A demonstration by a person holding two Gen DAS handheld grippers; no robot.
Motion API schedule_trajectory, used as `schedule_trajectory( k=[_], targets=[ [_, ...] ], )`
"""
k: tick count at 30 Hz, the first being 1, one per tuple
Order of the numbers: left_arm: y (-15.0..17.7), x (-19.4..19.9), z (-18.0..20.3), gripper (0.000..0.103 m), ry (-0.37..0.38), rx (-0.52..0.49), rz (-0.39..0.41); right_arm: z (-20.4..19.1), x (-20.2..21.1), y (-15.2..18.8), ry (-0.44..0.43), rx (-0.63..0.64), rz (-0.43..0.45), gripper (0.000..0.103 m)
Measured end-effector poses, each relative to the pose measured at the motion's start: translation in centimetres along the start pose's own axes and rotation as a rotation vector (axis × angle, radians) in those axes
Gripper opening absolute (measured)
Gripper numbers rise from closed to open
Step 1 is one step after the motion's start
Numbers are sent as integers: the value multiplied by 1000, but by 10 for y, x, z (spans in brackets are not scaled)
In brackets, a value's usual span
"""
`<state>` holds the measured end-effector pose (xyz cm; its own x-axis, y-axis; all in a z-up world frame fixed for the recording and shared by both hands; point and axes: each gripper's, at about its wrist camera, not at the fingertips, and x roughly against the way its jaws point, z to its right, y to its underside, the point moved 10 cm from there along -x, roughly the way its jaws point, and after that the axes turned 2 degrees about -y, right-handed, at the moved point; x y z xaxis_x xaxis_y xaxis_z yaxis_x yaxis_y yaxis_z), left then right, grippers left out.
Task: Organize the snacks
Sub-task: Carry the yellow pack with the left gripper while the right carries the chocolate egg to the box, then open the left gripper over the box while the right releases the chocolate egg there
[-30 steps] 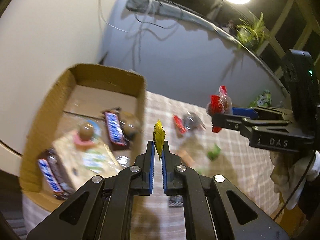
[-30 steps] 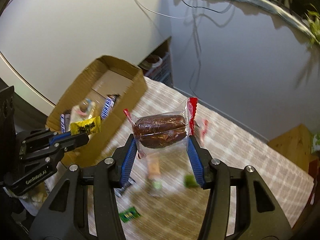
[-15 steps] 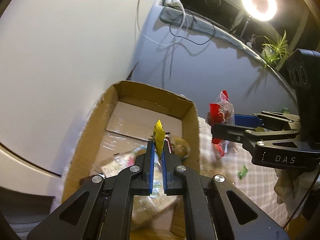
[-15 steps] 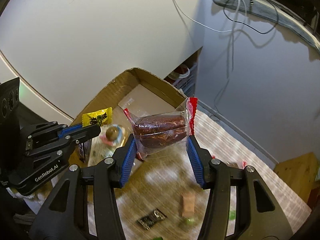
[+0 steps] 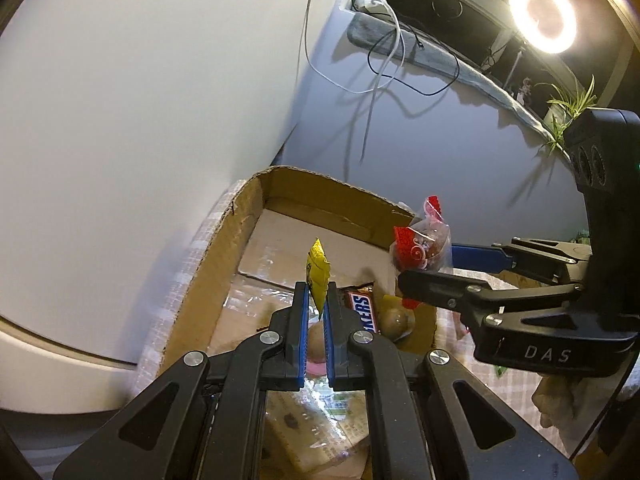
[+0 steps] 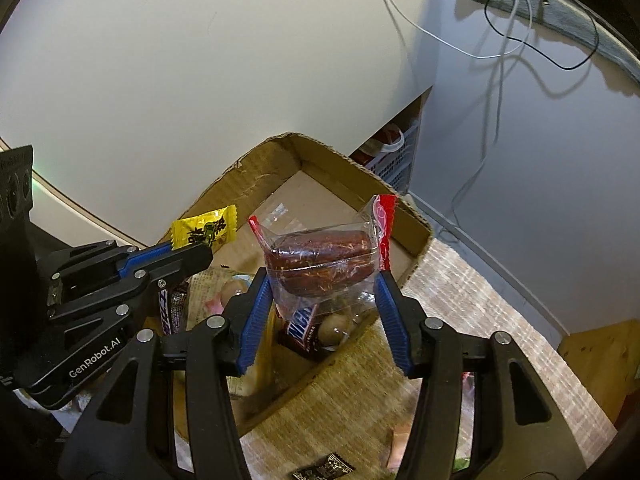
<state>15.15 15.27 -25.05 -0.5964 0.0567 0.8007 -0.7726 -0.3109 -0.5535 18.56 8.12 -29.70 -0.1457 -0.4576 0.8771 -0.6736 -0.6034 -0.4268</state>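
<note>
My left gripper (image 5: 316, 292) is shut on a small yellow candy (image 5: 318, 268), held edge-up over the open cardboard box (image 5: 224, 256). From the right wrist view the same candy (image 6: 204, 230) sticks out of the left gripper (image 6: 192, 254) above the box's left side. The right gripper (image 6: 322, 280) holds a clear packet with red ends and a brown cake inside (image 6: 320, 258) over the box's near right wall (image 6: 416, 236). Its jaws are opening, and the pads still touch the wrapper. A Snickers bar (image 5: 362, 312) and a round chocolate ball (image 5: 394, 318) lie in the box.
The box stands on a checked tablecloth (image 6: 460, 288) beside a white wall. A small black packet (image 6: 324, 470) lies on the cloth near me. A wooden block (image 6: 600, 356) is at the right. Cables hang down the grey wall, and a ring light (image 5: 542, 12) glows above.
Both grippers have travelled from above the tablecloth to above the box, each carrying its snack. The box now fills the space below the fingers.
</note>
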Motion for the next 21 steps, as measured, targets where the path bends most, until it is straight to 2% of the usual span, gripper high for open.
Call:
schedule_trajectory(
  k=[2, 4, 9, 11, 14, 21],
  targets=[
    [-1, 0, -1, 7, -4, 1, -2, -1, 0, 1, -1, 4, 0, 56],
    [-2, -1, -2, 17, -7, 8, -3, -1, 0, 0, 0, 6, 3, 57],
    [-3, 0, -4, 21, -17, 10, 2, 0, 3, 0, 16, 12, 11, 64],
    [-3, 1, -5, 21, -17, 10, 2, 3, 6, 0, 26, 9, 13, 69],
    [-2, 2, -5, 21, -18, 12, 2, 6, 11, 1, 26, 4, 17, 72],
    [-1, 8, -3, 21, -12, 10, 7, 13, 20, 3, 33, -10, 24, 73]
  ],
)
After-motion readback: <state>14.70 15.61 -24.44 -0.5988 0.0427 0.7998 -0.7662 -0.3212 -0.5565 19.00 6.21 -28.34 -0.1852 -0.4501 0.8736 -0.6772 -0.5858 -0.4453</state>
